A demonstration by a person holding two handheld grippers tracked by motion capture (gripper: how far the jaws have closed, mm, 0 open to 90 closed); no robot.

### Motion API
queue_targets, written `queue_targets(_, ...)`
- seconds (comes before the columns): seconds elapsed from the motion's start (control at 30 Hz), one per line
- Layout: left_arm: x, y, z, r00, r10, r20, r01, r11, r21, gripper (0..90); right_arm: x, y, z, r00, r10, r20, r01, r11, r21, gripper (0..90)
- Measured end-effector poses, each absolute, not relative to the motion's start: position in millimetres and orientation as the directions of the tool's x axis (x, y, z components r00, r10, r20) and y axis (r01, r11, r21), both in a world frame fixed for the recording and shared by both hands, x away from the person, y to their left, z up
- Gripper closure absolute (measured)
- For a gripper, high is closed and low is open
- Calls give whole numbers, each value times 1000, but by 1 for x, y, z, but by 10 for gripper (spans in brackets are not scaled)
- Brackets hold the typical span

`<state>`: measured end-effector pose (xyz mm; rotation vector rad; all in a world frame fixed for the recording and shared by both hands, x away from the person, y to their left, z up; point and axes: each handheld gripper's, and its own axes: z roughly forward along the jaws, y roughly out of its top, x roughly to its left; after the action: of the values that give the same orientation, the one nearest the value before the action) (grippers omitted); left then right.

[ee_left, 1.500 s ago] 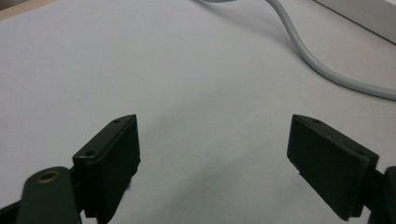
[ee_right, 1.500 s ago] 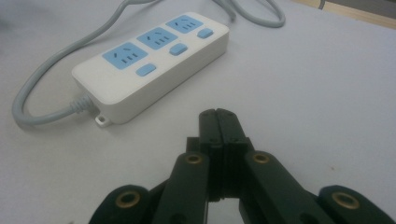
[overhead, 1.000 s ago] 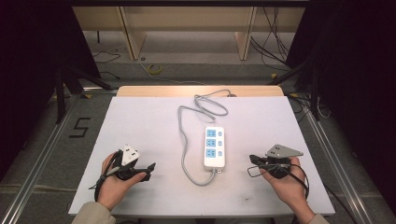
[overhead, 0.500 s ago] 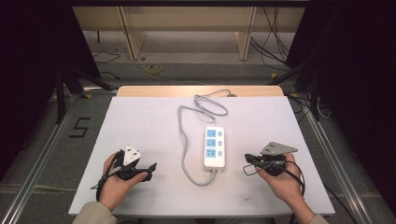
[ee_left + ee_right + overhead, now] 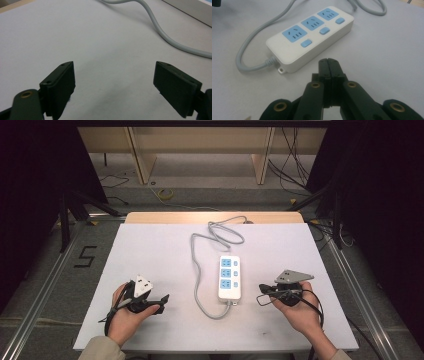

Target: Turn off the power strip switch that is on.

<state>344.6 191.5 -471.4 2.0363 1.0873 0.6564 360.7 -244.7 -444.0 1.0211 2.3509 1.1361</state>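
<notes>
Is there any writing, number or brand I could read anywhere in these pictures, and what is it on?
"5": a dark figure marked on the grey floor left of the table.
Power strip: no brand or wording legible; its blue sockets and blue switches bear no readable marks.
Nothing else readable.

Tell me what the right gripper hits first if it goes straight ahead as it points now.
Probably the power strip: the shut right gripper points at its near long side, with bare table between them. The exact height of its line is hard to judge.
</notes>
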Motion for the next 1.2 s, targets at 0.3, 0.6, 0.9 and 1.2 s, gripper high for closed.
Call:
queue_targets(0.3,344,191,-471,511,854,94,482,-376,792,173,366,-238,-439,-686,728,12,466,427,775,900)
queue_targets(0.6,345,190,-472,513,853,95,480,-377,792,173,371,-236,-439,-686,727,25,484,430,762,900)
queue_targets(0.9,345,191,-471,511,854,96,480,-376,793,172,377,-229,-436,-688,724,41,496,429,755,900)
queue_targets(1.2,345,190,-471,511,854,95,480,-375,793,172,380,-221,-434,-700,713,42,495,442,748,900)
